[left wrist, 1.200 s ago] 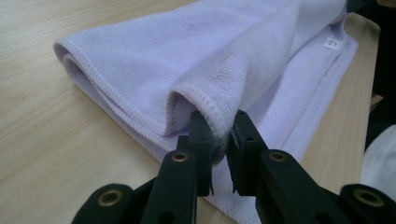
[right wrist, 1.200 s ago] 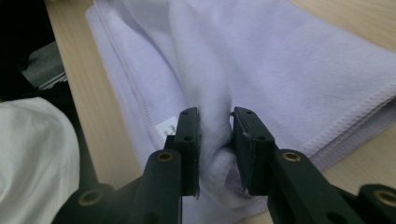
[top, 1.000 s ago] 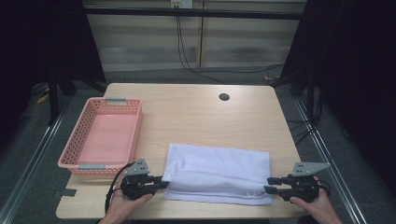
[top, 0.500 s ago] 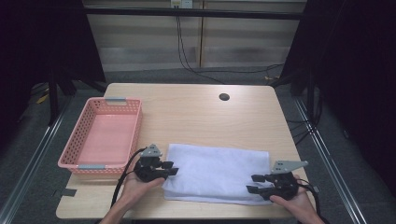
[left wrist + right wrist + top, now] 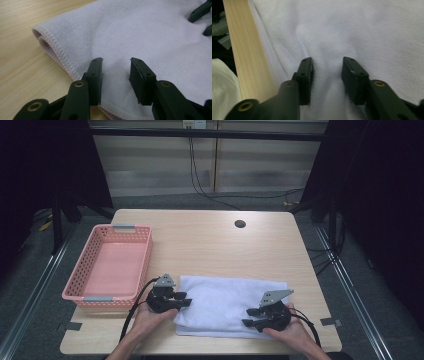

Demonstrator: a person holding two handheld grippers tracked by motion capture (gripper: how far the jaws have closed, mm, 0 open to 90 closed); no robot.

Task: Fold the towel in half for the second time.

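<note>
A white folded towel [image 5: 220, 302] lies flat near the table's front edge. My left gripper [image 5: 186, 299] rests on its left end, jaws pointing right. In the left gripper view the jaws [image 5: 116, 67] stand apart on the towel [image 5: 140, 32], just inside its hemmed fold, having opened a little; the cloth between them is flat and unpinched. My right gripper [image 5: 248, 316] sits on the towel's front right part, pointing left. Its jaws [image 5: 327, 66] have just been closing, and a ridge of towel [image 5: 362, 30] is puckered up between the pads.
A pink plastic basket [image 5: 145, 255] stands empty at the table's left, close to my left hand. Bare wooden tabletop [image 5: 225, 245] stretches behind the towel, with a round cable hole [image 5: 240, 224] near the back. The table's front edge is just below both hands.
Both grippers have moved inward from beside the towel's ends onto the cloth. The right one travelled farther, leftward and toward the middle. The towel's right end now looks slightly drawn in.
</note>
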